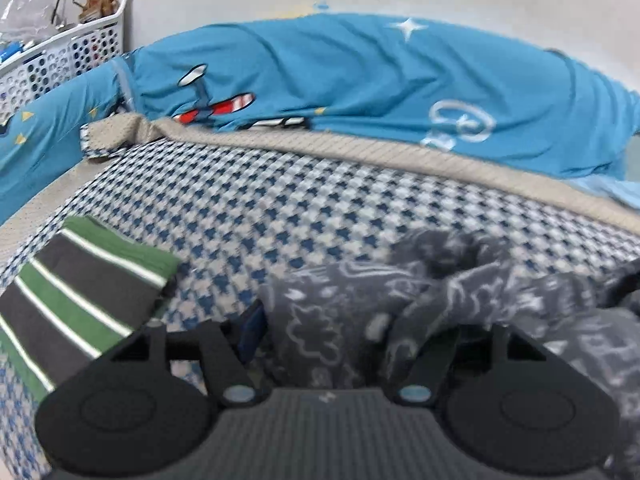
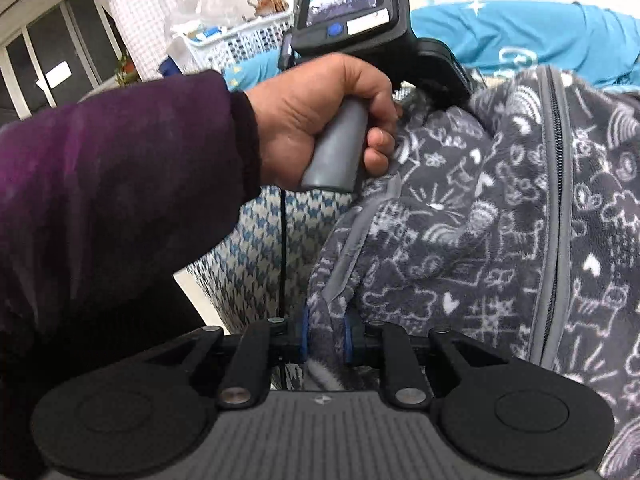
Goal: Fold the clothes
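Fleece jacket [image 2: 460, 220], grey with white doodles, is bunched on the houndstooth bedspread [image 1: 248, 200], zipper [image 2: 554, 152] running away from the right wrist camera, so the long axis runs roughly fore-aft from the right side.

Right gripper [image 2: 325, 344]: blue pads pinched on a fleece edge near the grey trim, so it's clamped on the jacket.

Left gripper [image 1: 320, 340]: fingertips buried in fleece. One blue pad shows at the left and the other is hidden, so I can't tell whether it's closed on cloth or only pushed in.

Left hand [image 2: 320, 120] holds its handle just left of the jacket, upper portion.

Both grippers sit on the same near-left edge; the jacket's bulk lies to the right.

Striped green-grey garment [image 1: 80, 288] lies folded flat to the left, apart from the jacket.
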Demonstrator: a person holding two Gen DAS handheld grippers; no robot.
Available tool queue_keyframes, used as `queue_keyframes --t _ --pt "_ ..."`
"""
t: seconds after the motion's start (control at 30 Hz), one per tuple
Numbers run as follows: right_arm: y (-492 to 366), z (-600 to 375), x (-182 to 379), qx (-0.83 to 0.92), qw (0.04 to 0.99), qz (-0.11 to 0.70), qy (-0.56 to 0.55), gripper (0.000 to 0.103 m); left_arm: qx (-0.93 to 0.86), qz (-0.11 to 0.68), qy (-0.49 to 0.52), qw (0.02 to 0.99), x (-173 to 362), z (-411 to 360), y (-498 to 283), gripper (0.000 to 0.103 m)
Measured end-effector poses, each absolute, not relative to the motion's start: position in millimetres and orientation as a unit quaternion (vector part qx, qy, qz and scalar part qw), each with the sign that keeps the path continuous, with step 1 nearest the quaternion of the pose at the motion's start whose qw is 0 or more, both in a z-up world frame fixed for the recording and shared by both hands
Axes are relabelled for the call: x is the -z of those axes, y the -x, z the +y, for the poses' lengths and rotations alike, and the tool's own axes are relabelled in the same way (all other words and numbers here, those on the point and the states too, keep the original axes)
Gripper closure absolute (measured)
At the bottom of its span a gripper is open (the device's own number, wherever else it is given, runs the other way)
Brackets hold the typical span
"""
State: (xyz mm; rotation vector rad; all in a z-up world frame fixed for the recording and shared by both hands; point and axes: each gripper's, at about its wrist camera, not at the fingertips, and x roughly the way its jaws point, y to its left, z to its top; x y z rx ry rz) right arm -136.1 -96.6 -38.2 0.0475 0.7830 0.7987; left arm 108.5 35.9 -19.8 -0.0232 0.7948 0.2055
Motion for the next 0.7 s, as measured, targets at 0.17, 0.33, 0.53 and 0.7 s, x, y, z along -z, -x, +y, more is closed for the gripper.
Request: queue_keyframes --t 0.17,0.33,0.53,0.7 --pt "138 -106 32 -0.395 0.839 0.373 -0.028 0.077 -0.115 0.388 0.007 0.914 14 42 -99 0.019" --pt "143 -127 13 -0.388 0.857 0.338 -0.033 0.075 -0.107 0.385 0.077 0.914 -3 58 -78 0.018" --pt "145 -164 4 -0.346 0.882 0.316 -0.049 0.074 -0.1 0.366 0.12 0.917 -23 66 -49 0.019" --pt "139 -196 -3 -0.307 0.9 0.306 -0.055 0.073 -0.115 0.357 0.125 0.918 -34 63 -32 0.015"
